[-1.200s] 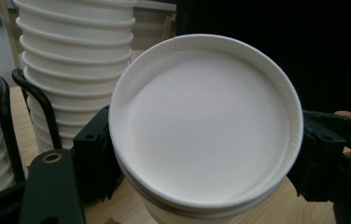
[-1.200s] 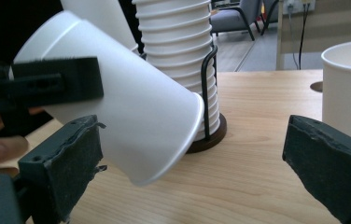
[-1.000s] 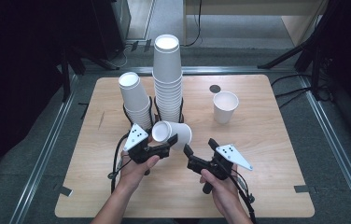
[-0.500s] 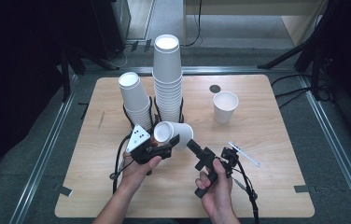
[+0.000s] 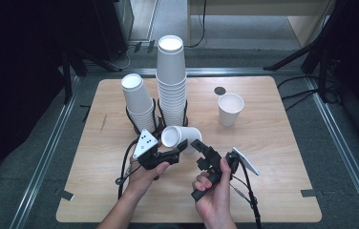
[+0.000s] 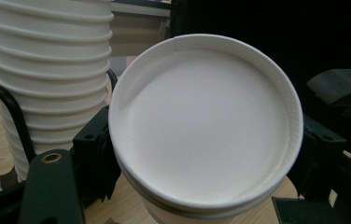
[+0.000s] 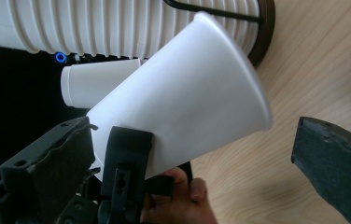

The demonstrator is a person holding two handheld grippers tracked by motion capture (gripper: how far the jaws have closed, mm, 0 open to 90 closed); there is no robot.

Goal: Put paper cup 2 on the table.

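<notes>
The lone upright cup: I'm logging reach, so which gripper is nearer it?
Right. The right gripper sits below-left of the lone cup; the left gripper is farther left, gripping another cup.

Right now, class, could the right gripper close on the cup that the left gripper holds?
Probably yes: the right gripper is open, its jaws either side of the cup, with nothing between.

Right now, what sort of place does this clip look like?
Probably a lab or studio set up for recording: a wooden table framed by metal floor rails, with dark stands around it. A person works handheld grippers on stacks of paper cups.
</notes>
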